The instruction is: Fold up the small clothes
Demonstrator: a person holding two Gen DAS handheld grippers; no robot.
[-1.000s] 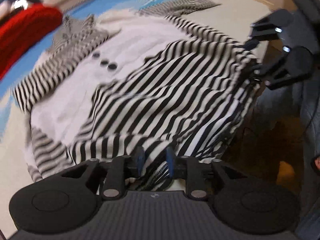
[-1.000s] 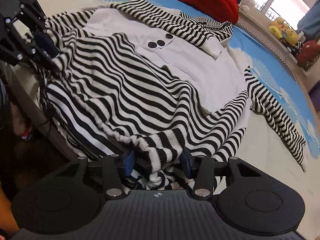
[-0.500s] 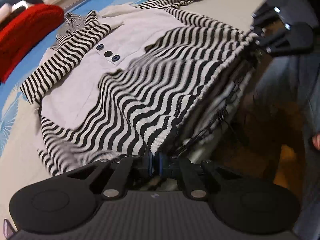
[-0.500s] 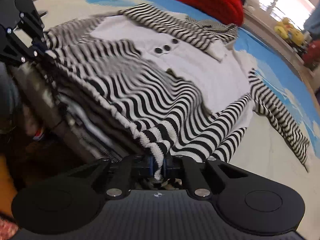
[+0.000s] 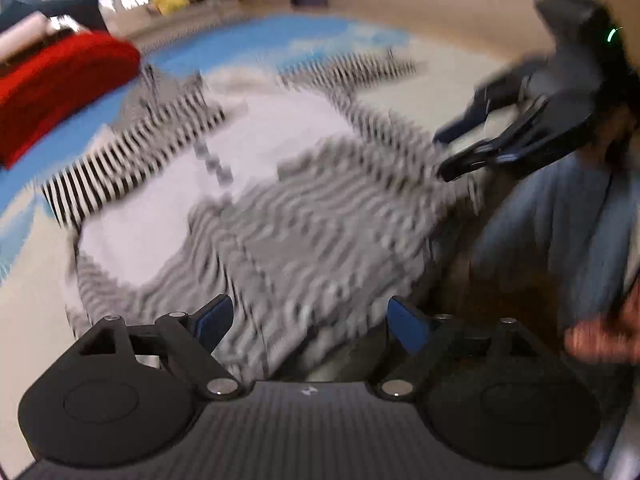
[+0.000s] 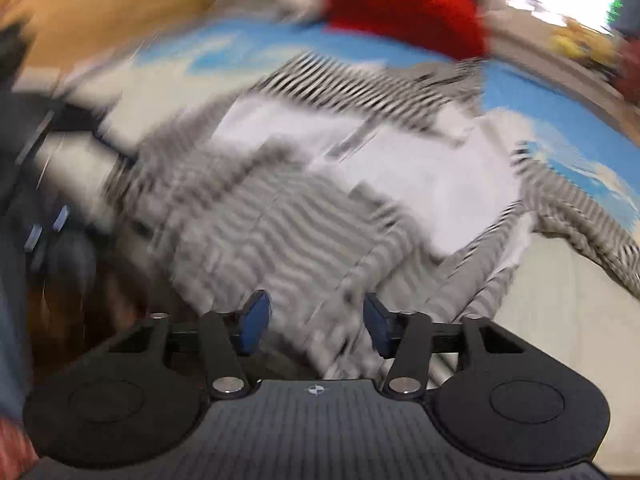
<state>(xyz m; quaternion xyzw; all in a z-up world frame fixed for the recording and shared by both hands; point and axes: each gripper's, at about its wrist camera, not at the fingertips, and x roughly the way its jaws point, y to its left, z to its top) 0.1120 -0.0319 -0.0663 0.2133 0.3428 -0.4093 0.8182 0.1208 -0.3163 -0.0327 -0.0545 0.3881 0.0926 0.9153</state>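
A black-and-white striped knit top [image 5: 304, 216] with a white chest panel lies spread on the bed; it also shows in the right wrist view [image 6: 288, 216]. Both views are motion-blurred. My left gripper [image 5: 308, 324] is open above the near hem, nothing between its blue pads. My right gripper [image 6: 314, 322] is open over the other hem corner, also empty. In the left wrist view the right gripper [image 5: 480, 148] shows at the upper right, jaws apart. The left gripper shows dimly at the left edge of the right wrist view [image 6: 44, 228].
A red knit garment [image 5: 60, 84] lies at the far side of the blue-and-cream bedspread [image 5: 248, 36]; it also shows in the right wrist view [image 6: 404, 12]. A person in blue clothing [image 5: 560, 232] stands at the bed's near edge. Yellow toys [image 6: 580, 40] sit beyond the bed.
Both grippers were shut on the sweater's hem corners half a second ago; now both are open, the hem has dropped, and both have pulled back and up.
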